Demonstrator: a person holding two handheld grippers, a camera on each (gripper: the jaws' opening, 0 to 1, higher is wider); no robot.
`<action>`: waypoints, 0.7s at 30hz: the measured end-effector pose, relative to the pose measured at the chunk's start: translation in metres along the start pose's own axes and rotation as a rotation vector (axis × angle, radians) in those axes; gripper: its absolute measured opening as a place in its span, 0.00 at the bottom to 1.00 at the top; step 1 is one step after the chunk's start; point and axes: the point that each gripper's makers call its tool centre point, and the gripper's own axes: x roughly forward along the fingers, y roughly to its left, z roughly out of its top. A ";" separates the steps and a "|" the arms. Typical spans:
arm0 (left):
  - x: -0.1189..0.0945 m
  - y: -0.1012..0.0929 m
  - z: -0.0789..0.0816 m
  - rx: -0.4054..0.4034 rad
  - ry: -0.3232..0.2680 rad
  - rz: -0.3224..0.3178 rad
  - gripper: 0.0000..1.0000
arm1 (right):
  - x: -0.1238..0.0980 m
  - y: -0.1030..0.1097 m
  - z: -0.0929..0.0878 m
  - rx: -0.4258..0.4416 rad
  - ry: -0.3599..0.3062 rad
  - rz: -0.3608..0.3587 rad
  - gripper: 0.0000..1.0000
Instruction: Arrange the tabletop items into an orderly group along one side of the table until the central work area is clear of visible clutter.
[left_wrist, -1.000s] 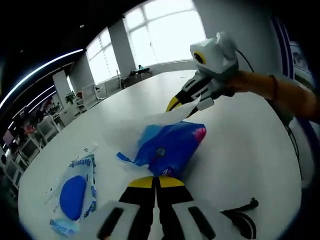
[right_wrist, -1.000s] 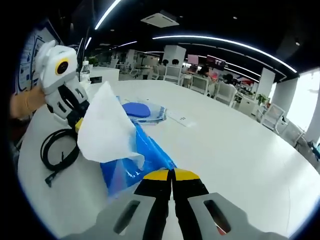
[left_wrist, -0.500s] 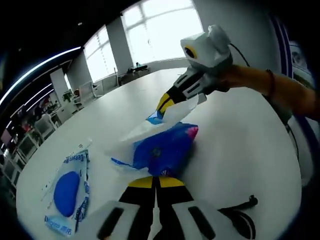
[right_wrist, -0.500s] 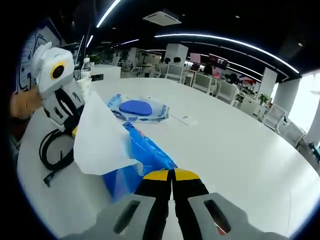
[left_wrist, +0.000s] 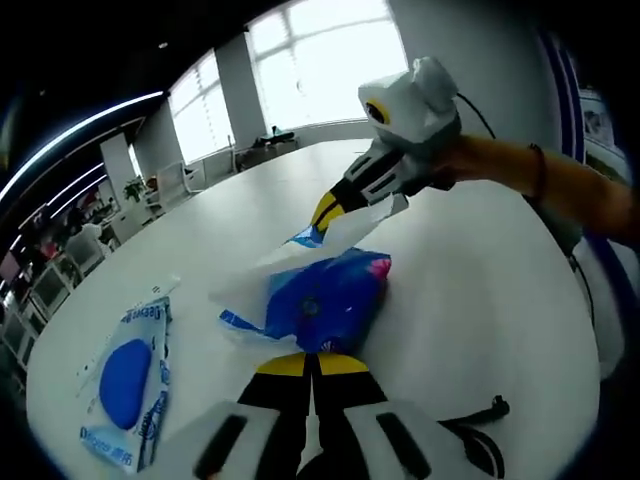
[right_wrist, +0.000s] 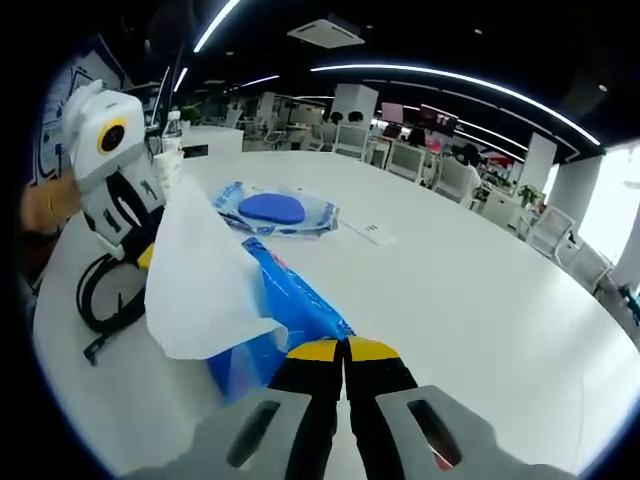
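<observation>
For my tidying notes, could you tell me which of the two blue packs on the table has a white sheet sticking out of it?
The blue pack gripped between both grippers has the white sheet; the flat pack with the blue oval lies apart, untouched.

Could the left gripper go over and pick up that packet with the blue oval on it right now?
Probably not at once. The left gripper is shut on the blue pack, so it would have to let go first. The packet with the blue oval lies apart on open table, nothing around it.
</observation>
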 end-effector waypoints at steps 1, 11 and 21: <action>0.000 -0.003 0.000 0.006 -0.002 0.007 0.00 | 0.001 0.000 -0.001 -0.007 0.000 -0.001 0.00; 0.000 -0.011 0.002 -0.016 -0.016 0.005 0.00 | 0.005 0.000 -0.011 0.001 0.004 -0.003 0.00; -0.002 -0.025 0.009 -0.068 -0.032 -0.047 0.00 | 0.006 0.001 -0.012 -0.007 0.011 0.005 0.00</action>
